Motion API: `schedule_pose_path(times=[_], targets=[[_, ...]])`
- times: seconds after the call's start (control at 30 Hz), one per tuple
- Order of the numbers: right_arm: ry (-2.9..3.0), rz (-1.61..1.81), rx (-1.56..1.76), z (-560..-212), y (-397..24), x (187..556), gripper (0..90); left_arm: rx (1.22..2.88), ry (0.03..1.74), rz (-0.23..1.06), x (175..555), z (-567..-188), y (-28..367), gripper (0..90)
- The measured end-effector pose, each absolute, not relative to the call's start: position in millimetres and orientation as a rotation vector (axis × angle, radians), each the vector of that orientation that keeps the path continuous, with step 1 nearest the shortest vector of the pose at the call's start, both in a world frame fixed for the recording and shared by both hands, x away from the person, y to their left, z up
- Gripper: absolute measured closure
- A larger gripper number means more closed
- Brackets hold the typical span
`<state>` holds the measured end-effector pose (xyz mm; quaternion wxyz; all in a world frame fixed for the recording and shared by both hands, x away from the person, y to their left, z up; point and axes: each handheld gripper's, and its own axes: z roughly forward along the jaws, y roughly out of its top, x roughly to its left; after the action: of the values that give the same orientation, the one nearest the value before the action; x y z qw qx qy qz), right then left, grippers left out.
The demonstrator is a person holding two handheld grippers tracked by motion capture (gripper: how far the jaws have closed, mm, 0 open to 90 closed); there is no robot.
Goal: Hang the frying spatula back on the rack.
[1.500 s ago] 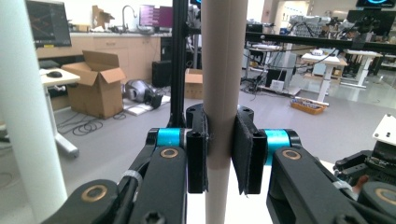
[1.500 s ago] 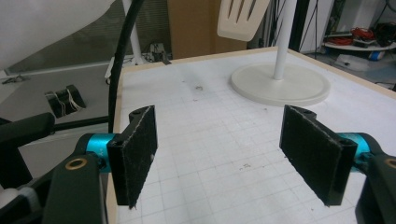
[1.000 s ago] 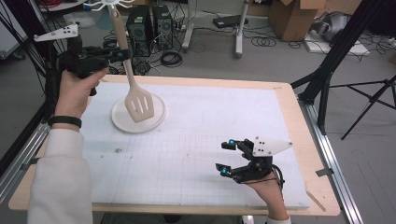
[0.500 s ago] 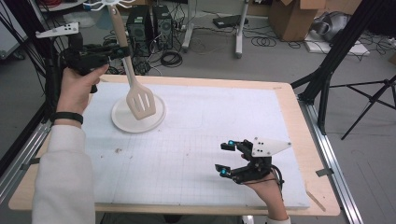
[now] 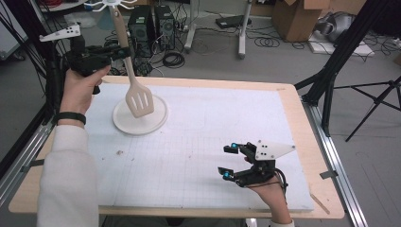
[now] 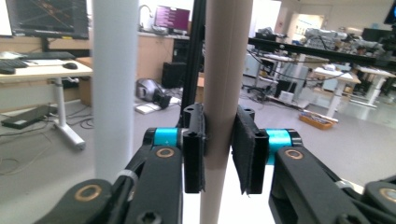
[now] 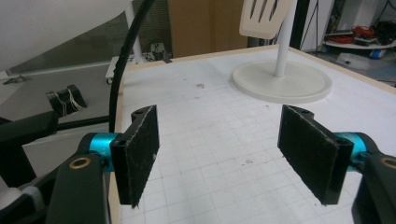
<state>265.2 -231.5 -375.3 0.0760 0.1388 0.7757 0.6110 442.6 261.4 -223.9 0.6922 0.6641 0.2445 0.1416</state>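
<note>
hanging beige slotted spatula, long handle

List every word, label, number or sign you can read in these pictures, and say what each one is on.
No text can be read.
Monitor behind the left hand-held gripper: lines on the screen, too blurred to read.
Second monitor: purple screen content, too small to read.
Spatula, round stand base, table mat and cardboard box: no lettering that shows.
</note>
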Motion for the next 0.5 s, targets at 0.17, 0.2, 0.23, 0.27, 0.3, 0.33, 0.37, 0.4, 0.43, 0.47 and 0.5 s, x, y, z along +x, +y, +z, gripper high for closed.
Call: schedule_pose_path(times=[0.17,0.2,0.23,0.27,0.3,0.33,0.37,0.4,0.43,0.47,0.5], targets=[[2.319,1.833,0.412,-375,-231,264,28.7,1.473,0.582,0.356,440,-230,266,57.6],[2.311,1.829,0.410,-375,-232,264,28.6,1.472,0.583,0.362,438,-232,268,55.0],[2.312,1.830,0.411,-375,-232,264,28.7,1.482,0.581,0.368,436,-234,270,53.3],[2.313,1.829,0.413,-375,-232,264,28.7,1.493,0.575,0.374,434,-236,272,50.3],[2.313,1.827,0.414,-375,-232,264,28.7,1.501,0.580,0.382,431,-239,274,47.9],[2.313,1.823,0.415,-375,-233,264,28.8,1.503,0.586,0.393,429,-241,276,44.9],[2.312,1.826,0.420,-375,-233,264,28.8,1.503,0.586,0.393,429,-241,276,42.0],[2.313,1.824,0.418,-376,-233,264,28.8,1.507,0.578,0.404,422,-247,281,39.9],[2.315,1.823,0.421,-376,-233,264,28.8,1.509,0.584,0.407,418,-249,283,37.6],[2.314,1.823,0.423,-376,-233,264,28.8,1.511,0.578,0.404,414,-251,285,34.0],[2.316,1.822,0.423,-377,-234,264,28.8,1.511,0.578,0.404,414,-251,285,30.9]])
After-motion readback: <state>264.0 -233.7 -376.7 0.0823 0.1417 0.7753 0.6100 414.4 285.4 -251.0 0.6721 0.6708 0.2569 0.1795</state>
